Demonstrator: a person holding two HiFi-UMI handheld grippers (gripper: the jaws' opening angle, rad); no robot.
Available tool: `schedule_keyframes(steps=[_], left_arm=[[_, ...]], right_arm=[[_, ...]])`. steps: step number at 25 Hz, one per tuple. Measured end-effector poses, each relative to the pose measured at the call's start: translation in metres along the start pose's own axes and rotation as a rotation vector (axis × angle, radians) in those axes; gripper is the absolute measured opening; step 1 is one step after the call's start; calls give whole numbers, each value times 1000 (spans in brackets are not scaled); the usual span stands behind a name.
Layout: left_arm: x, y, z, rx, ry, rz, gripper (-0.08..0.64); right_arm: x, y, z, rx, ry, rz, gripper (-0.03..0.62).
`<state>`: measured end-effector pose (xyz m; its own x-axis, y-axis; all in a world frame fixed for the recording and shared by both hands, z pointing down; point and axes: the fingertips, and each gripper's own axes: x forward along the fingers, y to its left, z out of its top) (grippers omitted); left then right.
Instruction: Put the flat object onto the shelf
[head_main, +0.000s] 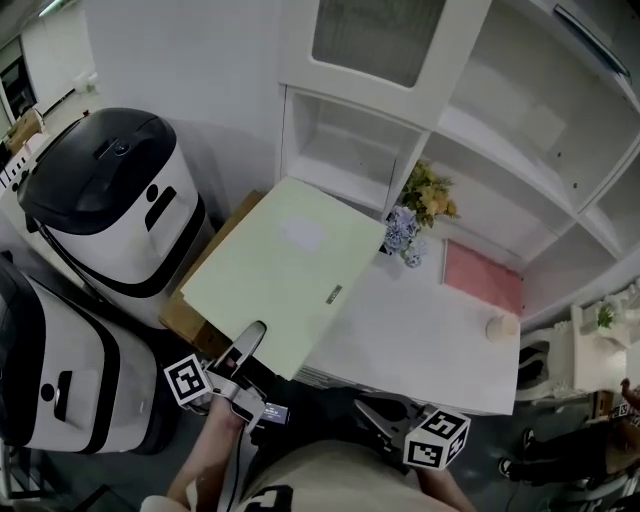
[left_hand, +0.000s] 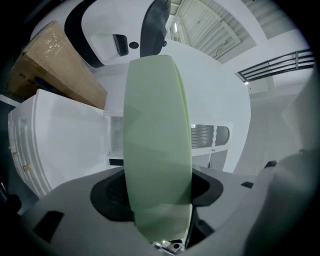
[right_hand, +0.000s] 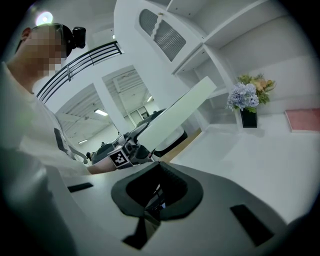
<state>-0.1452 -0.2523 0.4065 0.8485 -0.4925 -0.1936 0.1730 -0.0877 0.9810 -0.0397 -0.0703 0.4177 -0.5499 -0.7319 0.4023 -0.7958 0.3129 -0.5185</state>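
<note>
A large pale green flat board (head_main: 285, 270) hangs tilted over the left end of the white desk (head_main: 420, 340), in front of the white shelf unit (head_main: 350, 150). My left gripper (head_main: 252, 338) is shut on the board's near lower corner. In the left gripper view the board (left_hand: 157, 125) stands edge-on between the jaws of the left gripper (left_hand: 159, 202). My right gripper (head_main: 368, 407) stays low by the desk's front edge, shut with nothing in it. The right gripper view shows the board (right_hand: 175, 115) slanting up from the left gripper (right_hand: 131, 150).
A vase of flowers (head_main: 412, 222) and a pink flat sheet (head_main: 483, 276) lie on the desk, with a small round cup (head_main: 503, 327) near its right end. Two black-and-white machines (head_main: 110, 200) and a cardboard box (head_main: 195, 310) stand at the left.
</note>
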Motion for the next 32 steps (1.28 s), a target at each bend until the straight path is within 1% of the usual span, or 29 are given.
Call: schedule_keyframes(steps=[3,7,18,21,25,29,32], left_arm=[[12,-2,5,20,-8,2,291],[30,-6,6,36,-33,-5,291],[69,-3,4,72,-87,25,291],[78,-2,4,81,-102,34,291],[87,1,6,70,-133,29,291],[99,0,9,90,-132,29,291],[103,-3,10,89,-139,23,291]], right_arm=[[6,-5,4,4,16,14,20],[8,-23,16,-2,5,46,20],[4,-66,49,-7,13,120,20],[5,-73,51,3,20,134,20],[5,-80,52,11,37,153,20],[4,-91,57,30,17,158,20],[5,-93,59,37,18,165,20]])
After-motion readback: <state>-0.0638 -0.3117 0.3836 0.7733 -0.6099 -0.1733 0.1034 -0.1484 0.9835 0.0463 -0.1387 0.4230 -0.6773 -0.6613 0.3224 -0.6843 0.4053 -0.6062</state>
